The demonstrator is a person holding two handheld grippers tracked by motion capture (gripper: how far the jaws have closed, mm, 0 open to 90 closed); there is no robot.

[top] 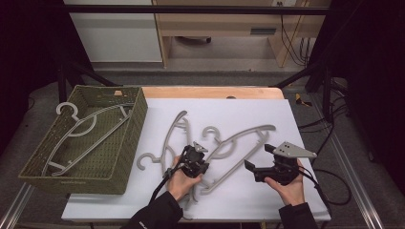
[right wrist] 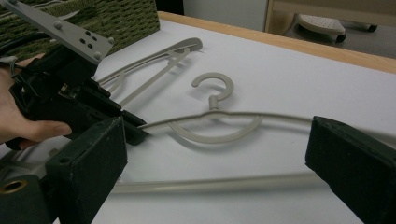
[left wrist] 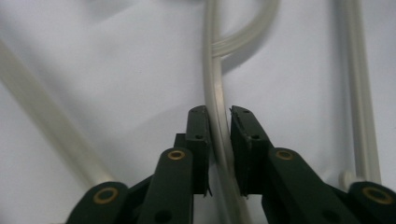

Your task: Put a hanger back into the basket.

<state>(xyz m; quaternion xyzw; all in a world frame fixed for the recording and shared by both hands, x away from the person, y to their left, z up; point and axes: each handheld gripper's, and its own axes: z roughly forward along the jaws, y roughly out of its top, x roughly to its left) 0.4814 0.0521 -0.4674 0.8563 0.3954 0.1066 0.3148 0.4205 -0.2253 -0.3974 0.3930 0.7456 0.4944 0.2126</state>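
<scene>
The jaws of the left gripper (left wrist: 218, 122) are closed on the thin arm of a grey hanger (top: 237, 143), which lies flat on the white counter (top: 296, 191). The jaws of the right gripper (top: 261, 169) are spread wide, nothing between them, just beside the same hanger's lower bar. A second hanger (top: 171, 136) lies close by; another rests in the green basket (top: 119, 162). The lift is probably best made level and slowly, so that the hook (right wrist: 214, 87) is not snagged.

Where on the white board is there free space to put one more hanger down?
The far right part of the white board, beyond the right hanger, is bare. So is the near left corner beside the basket. The middle, around the left hanger and both grippers, is crowded.
</scene>
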